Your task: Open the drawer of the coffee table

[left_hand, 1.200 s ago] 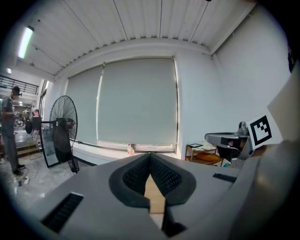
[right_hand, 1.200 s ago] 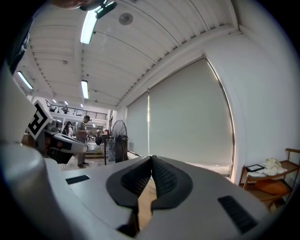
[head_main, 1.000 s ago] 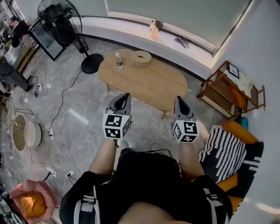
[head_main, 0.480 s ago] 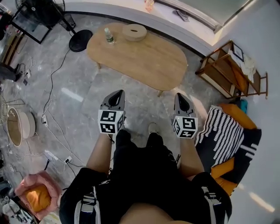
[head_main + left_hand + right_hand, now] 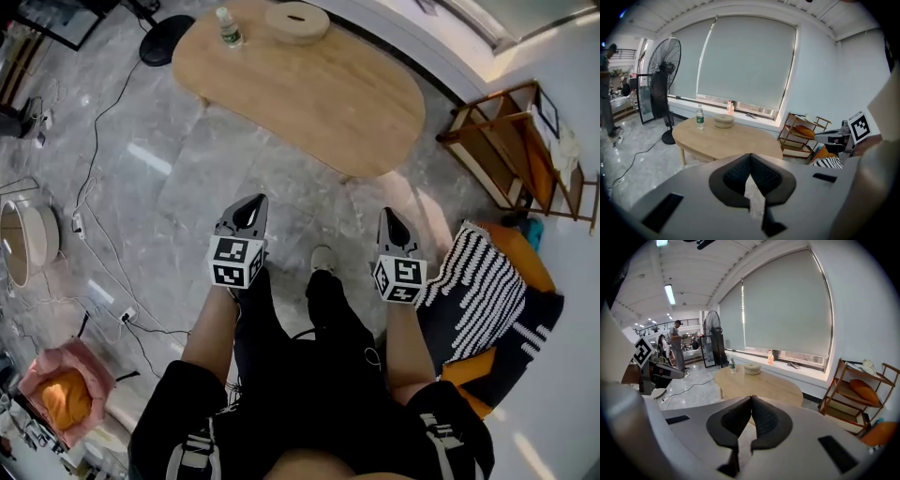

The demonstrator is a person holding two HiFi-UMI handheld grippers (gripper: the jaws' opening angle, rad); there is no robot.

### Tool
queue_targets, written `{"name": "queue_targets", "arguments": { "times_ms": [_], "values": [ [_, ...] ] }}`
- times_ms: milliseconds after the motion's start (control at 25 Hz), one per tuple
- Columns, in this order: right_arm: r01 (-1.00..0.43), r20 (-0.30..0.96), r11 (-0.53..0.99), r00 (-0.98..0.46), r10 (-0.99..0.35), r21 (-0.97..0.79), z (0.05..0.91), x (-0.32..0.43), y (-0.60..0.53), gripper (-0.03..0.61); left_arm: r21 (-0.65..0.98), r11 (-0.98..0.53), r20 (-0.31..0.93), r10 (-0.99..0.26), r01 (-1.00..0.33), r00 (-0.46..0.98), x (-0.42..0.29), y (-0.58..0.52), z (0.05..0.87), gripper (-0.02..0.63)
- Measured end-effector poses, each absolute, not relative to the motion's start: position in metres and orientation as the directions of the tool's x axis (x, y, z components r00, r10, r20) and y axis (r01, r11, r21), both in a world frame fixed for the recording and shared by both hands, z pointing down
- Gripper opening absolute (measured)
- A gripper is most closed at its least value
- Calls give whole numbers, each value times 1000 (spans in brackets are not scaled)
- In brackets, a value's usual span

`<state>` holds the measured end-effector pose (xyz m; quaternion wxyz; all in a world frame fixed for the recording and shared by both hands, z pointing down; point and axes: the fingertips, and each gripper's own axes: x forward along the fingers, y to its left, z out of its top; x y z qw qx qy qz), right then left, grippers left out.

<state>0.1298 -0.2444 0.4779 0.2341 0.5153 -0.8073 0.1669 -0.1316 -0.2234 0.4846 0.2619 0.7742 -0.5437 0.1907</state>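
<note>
L gripper point(image 5: 253, 204) closed, pads pressed tight together, nothing between them (left gripper view, point(image 5: 750, 157)). R gripper point(image 5: 387, 215) same: jaws shut tip to tip, empty point(image 5: 751, 400). Both held out in front of the person at approx. the same height, side by side w/ a gap between, tips pointing fwd toward the coffee table point(image 5: 309, 84). Neither touches it; a strip of grey marble floor point(image 5: 234, 169) lies between tips and table edge.

Person stands behind the grippers, black shorts, one shoe point(image 5: 323, 260) fwd between the two arms.

Table: oval light-wood top on short legs. In head view its long axis runs upper left to lower right, i.e. across the person's front, slightly angled, one long side facing the grippers. Drawer itself can't be made out from these angles.

On the table's far-left end: a water bottle point(image 5: 225, 26), upright, and just beside it a round wooden box point(image 5: 297, 21). Rest of top bare.

Further out: wooden shelf rack point(image 5: 525, 150) to the R of the table, striped cushion point(image 5: 483, 300) near the R gripper, fan base point(image 5: 167, 39) past the table's left end, cables on floor at left, pink pet bed point(image 5: 61, 394) bottom left.
</note>
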Motion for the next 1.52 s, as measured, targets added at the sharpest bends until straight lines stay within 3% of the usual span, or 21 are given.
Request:
{"name": "queue_targets", "arguments": {
  "times_ms": [280,520,760,1040,1240,1280,1320,1360,1520],
  "values": [
    [-909,537,417,-354,-766,-4,609,149,-264,15,214,-247,543,-775,-945,325,-133,-243,620,20],
    [-924,448,381,-326,-833,35,730,156,-279,15,292,-267,424,-825,-918,375,-140,-282,749,20],
    [-952,364,302,-269,-892,38,837,166,-294,15,238,-358,319,-849,-903,421,-130,-322,861,20],
    [-960,337,280,-269,-902,-18,881,160,-291,17,287,-426,334,-795,-858,507,-105,-331,919,20],
    [-948,282,312,-317,-906,-63,883,153,-288,24,429,-469,239,-765,-772,598,-99,-335,930,21],
    [-940,282,331,-340,-897,-81,887,149,-287,98,503,-475,200,-748,-722,632,-97,-335,930,45],
    [-932,289,348,-361,-887,-97,890,146,-287,171,587,-479,150,-728,-653,669,-94,-335,929,162],
    [-927,297,360,-376,-878,-108,893,143,-287,202,668,-473,95,-712,-575,696,-92,-336,928,242],
    [-918,317,384,-396,-862,-101,894,134,-296,253,847,-400,-50,-717,-351,695,-90,-350,934,292]
  ]
}}
